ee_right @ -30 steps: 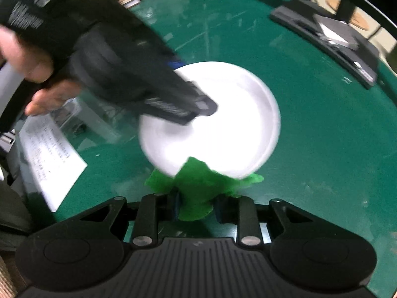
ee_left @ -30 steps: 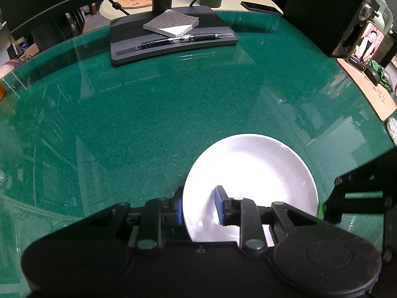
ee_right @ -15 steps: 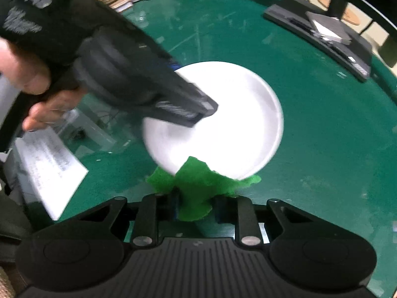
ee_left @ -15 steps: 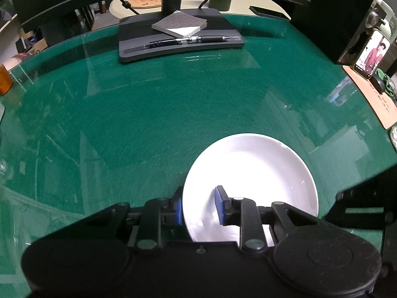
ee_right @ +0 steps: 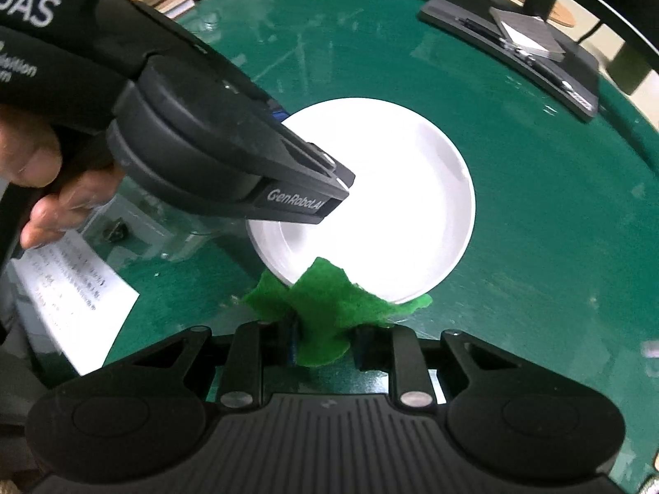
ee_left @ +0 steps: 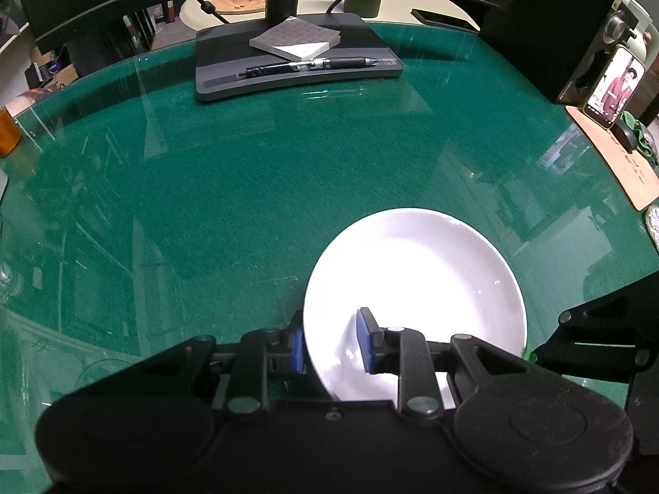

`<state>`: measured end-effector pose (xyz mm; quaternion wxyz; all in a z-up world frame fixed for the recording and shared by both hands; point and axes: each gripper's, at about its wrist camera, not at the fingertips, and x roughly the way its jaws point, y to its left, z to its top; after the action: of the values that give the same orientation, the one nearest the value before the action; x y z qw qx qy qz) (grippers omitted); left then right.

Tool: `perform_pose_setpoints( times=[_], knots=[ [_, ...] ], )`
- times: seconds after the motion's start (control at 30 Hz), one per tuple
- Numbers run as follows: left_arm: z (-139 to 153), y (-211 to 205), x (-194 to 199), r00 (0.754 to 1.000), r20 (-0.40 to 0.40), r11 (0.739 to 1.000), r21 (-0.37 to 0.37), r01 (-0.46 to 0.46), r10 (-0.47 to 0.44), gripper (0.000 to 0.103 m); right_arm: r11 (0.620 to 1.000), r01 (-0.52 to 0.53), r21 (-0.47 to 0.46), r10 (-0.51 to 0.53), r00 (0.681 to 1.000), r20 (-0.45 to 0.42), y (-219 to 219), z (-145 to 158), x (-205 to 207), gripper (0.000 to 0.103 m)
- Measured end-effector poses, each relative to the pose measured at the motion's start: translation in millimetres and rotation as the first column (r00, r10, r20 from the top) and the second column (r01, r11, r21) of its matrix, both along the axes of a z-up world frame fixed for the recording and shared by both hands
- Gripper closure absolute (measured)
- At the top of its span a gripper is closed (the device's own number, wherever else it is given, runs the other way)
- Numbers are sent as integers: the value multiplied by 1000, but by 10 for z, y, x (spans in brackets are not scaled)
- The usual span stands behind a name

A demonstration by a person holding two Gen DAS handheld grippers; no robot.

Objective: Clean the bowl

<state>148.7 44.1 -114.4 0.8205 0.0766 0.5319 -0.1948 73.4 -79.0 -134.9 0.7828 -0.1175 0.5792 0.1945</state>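
Your green glass-topped surface (ee_left: 255,189) fills both views, running right to the frame edges. Top centre of the left wrist view, there's a dark monitor base (ee_left: 296,61), with a grey notepad (ee_left: 294,43) and a black pen (ee_left: 309,66) lying on it. Now the white bowl (ee_left: 416,288), lower right of centre in that view, dead centre in the right wrist view (ee_right: 383,206). Your left tongs (ee_left: 331,343) are clamped on its near rim, one blue pad outside, one inside the bowl. From the right wrist view they come in from the upper left (ee_right: 288,156). Your right tongs (ee_right: 325,339), bottom centre, are pinched on a green cloth (ee_right: 329,308), its top edge overlapping the bowl's near rim. A printed paper sheet (ee_right: 66,288) lies at lower left.
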Motion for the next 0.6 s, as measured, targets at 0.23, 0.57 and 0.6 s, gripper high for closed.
perform_pose_setpoints(
  times=[0.23,0.57,0.6],
  knots=[
    [5,-17,-2,1000,3,1000,9,6,-6,78,997,75,-36,-75,997,18,2,-3,-1,80],
    [-1,-12,-42,1000,9,1000,11,6,-6,78,994,100,-53,-99,995,31,4,-13,30,80],
    [-1,-14,-43,1000,9,1000,11,6,-6,77,993,101,-57,-100,995,30,10,-16,38,80]
  ],
)
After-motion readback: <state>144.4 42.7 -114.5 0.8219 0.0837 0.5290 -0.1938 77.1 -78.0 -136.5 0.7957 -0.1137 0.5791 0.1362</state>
